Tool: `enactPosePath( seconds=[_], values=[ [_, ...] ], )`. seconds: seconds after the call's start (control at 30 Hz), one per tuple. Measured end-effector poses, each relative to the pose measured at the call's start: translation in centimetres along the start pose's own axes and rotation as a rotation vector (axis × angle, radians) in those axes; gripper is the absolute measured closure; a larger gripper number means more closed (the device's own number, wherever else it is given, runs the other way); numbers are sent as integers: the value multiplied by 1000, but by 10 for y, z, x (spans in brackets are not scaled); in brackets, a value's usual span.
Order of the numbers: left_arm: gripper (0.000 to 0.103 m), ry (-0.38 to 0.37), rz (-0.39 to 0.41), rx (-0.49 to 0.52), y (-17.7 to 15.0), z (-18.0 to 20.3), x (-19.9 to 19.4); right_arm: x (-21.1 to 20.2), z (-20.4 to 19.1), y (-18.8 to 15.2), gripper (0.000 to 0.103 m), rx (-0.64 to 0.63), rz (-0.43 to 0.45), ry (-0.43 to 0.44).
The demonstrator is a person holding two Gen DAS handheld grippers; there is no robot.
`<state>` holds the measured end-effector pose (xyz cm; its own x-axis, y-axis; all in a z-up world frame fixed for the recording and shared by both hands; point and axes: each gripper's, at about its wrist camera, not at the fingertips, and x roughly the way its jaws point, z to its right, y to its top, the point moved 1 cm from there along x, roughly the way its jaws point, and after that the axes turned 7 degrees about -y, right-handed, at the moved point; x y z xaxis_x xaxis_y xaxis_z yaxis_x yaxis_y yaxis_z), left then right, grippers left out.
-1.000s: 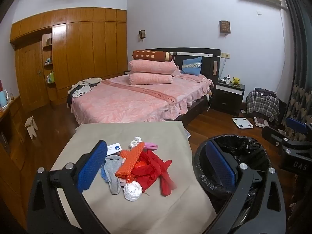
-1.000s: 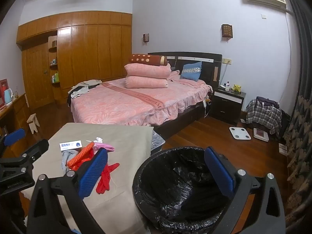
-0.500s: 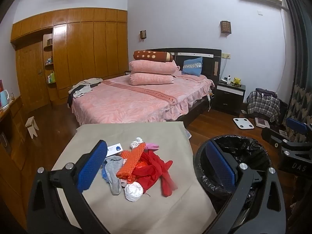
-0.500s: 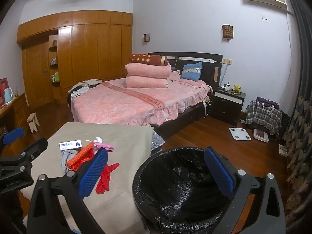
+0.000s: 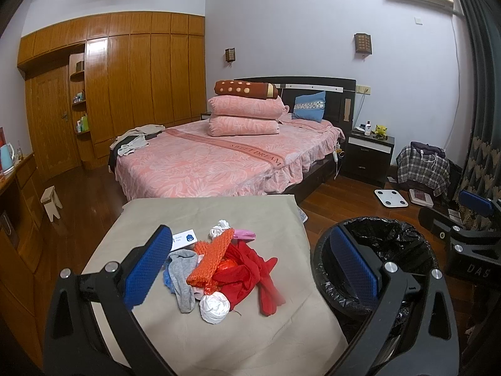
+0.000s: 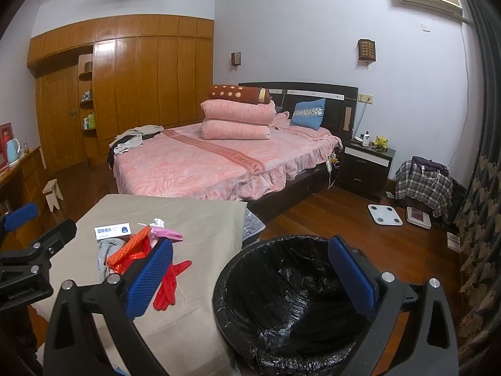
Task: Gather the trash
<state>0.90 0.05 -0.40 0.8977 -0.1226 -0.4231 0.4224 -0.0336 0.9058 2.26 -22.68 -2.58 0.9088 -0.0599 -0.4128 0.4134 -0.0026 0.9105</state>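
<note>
Beside the table's right edge (image 5: pixel 300 216) stands the bin (image 5: pixel 316 250) (black-lined); both tools, left (image 5: pixel 250 263) and right (image 6: pixel 250 269), gape empty.

both views are lit evenly by soft indoor light from above, its source not seen. a pale sheen is thrown on the wooden wardrobe (image 5: pixel 131 72) doors and the floor (image 6: pixel 328 216). shadows are faint and short. straight lines are bent strongly by the fisheye lens, and the corners are cut off in black. slight softness is seen toward the edges; the centre is kept sharp.
</note>
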Motion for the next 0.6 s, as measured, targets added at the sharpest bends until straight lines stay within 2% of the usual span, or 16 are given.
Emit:
enactPosePath(
  seconds=[0.6],
  values=[
    [5,0,-2,-2,0,0,0,1,-3,0,6,-5,-3,-2]
  ],
)
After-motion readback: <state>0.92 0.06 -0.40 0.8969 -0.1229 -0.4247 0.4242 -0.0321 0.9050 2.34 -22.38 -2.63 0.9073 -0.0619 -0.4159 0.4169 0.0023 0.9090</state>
